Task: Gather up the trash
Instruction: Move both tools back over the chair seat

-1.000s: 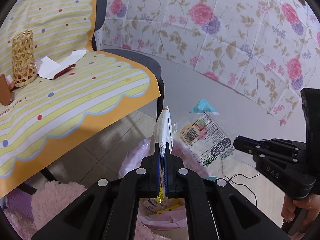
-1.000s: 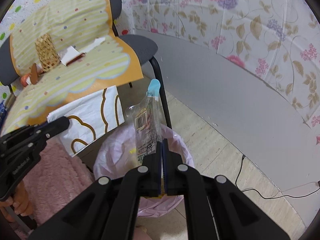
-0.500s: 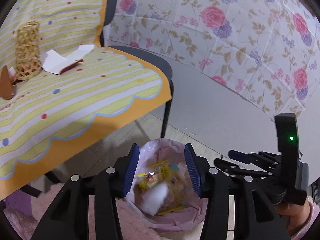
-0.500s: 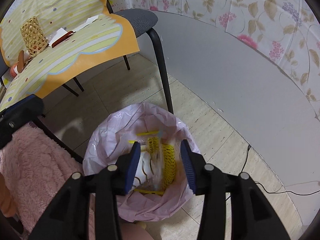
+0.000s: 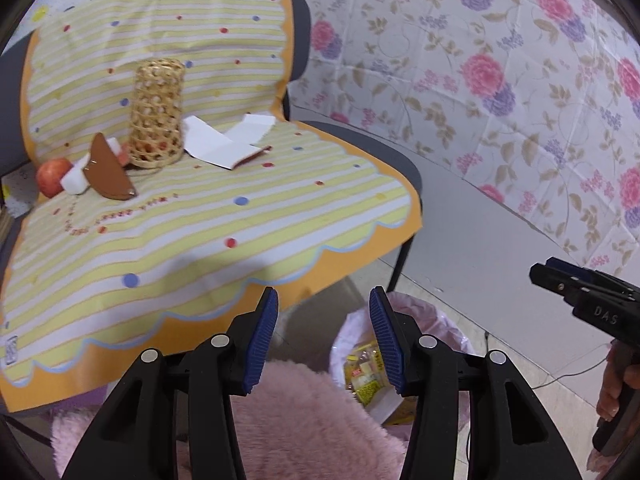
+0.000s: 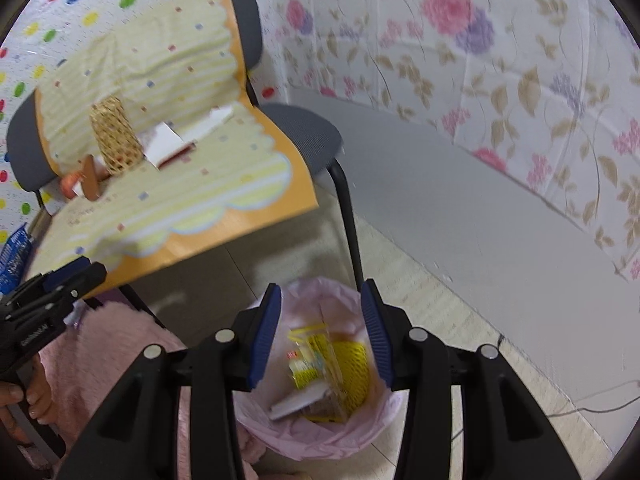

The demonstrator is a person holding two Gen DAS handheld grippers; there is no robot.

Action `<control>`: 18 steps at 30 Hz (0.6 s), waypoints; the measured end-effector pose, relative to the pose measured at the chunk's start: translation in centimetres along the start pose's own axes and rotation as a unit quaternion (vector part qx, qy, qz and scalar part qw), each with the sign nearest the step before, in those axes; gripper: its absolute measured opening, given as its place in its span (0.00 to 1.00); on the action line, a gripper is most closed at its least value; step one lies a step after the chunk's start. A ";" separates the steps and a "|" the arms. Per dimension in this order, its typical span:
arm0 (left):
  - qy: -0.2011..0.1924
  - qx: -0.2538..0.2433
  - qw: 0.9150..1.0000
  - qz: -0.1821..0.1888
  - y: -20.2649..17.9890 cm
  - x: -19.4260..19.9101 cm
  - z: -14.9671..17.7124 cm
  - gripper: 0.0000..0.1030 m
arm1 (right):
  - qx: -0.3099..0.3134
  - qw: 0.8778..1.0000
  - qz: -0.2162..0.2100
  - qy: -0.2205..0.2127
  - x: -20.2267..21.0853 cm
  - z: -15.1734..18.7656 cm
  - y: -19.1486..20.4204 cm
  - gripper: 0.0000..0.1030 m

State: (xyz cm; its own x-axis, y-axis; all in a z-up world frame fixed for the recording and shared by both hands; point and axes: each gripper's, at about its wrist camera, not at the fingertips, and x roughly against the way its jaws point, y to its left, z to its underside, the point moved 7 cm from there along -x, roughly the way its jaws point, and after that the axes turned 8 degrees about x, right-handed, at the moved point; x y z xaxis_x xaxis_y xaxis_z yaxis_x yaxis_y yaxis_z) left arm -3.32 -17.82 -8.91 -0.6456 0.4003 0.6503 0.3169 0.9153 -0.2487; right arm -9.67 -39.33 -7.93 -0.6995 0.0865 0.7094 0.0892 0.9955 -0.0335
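Observation:
A bin lined with a pink bag [image 6: 316, 442] stands on the floor by the chair; it shows in the left wrist view too [image 5: 436, 316]. Yellow wrappers [image 6: 352, 368] and other trash lie inside it. My right gripper [image 6: 320, 336] is open and empty above the bin. My left gripper [image 5: 324, 336] is open and empty, over the pink fluffy cover [image 5: 304, 428] beside the bin. On the chair's striped cloth [image 5: 168, 232] lie white paper [image 5: 216, 144] and a brown piece [image 5: 108, 170].
A woven basket [image 5: 158, 114], an apple [image 5: 50, 176] and a white block [image 5: 74, 180] sit on the cloth. A black chair leg [image 6: 346, 216] stands behind the bin. A grey baseboard [image 6: 480, 220] and floral wall lie to the right. A cable [image 6: 580, 408] runs on the floor.
Both grippers opened and dropped their wrappers into the bin, then rose and tilted up toward the chair. The jaws have spread wider.

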 end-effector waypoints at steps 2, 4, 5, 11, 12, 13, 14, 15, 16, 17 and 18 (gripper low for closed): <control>-0.007 0.002 1.000 -0.013 1.0 0.7 -0.6 0.48 | 0.005 1.000 -0.004 -0.009 0.4 -0.9 0.6 0.40; -0.012 0.012 1.000 -0.021 2.0 1.3 -1.1 0.48 | 0.010 1.000 -0.010 -0.017 0.6 -1.9 1.2 0.40; -0.014 0.016 0.999 -0.024 2.4 1.4 -1.3 0.48 | 0.014 1.000 -0.014 -0.021 0.6 -2.4 1.6 0.40; -0.025 0.038 0.998 -0.054 5.3 2.2 -3.0 0.57 | 0.045 0.998 -0.038 -0.035 0.0 -5.0 4.6 0.44; -0.026 0.039 0.997 -0.062 5.8 2.3 -3.3 0.57 | 0.049 0.997 -0.041 -0.036 -0.2 -5.3 5.0 0.44; -0.029 0.041 0.996 -0.069 6.3 2.4 -3.5 0.57 | 0.056 0.997 -0.047 -0.037 -0.5 -5.8 5.6 0.44; -0.031 0.043 0.996 -0.074 6.8 2.5 -3.8 0.60 | 0.061 0.996 -0.052 -0.038 -0.8 -6.3 6.2 0.44; -0.034 0.047 0.995 -0.080 7.3 2.6 -3.9 0.62 | 0.066 0.996 -0.057 -0.036 -1.2 -6.7 6.7 0.45; -0.037 0.053 0.994 -0.088 8.1 2.8 -4.2 0.63 | 0.069 0.995 -0.061 -0.035 -1.5 -6.9 7.2 0.45; -0.040 0.058 0.993 -0.094 8.8 2.8 -4.5 0.64 | 0.074 0.994 -0.067 -0.034 -2.0 -7.3 7.8 0.47; -0.041 0.061 0.992 -0.099 9.3 2.9 -4.7 0.67 | 0.076 0.994 -0.070 -0.033 -2.4 -7.4 8.2 0.49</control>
State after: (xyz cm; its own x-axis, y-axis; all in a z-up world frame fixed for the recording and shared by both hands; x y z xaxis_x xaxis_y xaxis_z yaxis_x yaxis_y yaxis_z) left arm 1.00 -8.37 -6.01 -0.7424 0.2090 0.6365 0.0941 0.9732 -0.2098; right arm -2.04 -31.71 -4.65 -0.7427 -0.0563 0.6672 -0.1173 0.9920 -0.0468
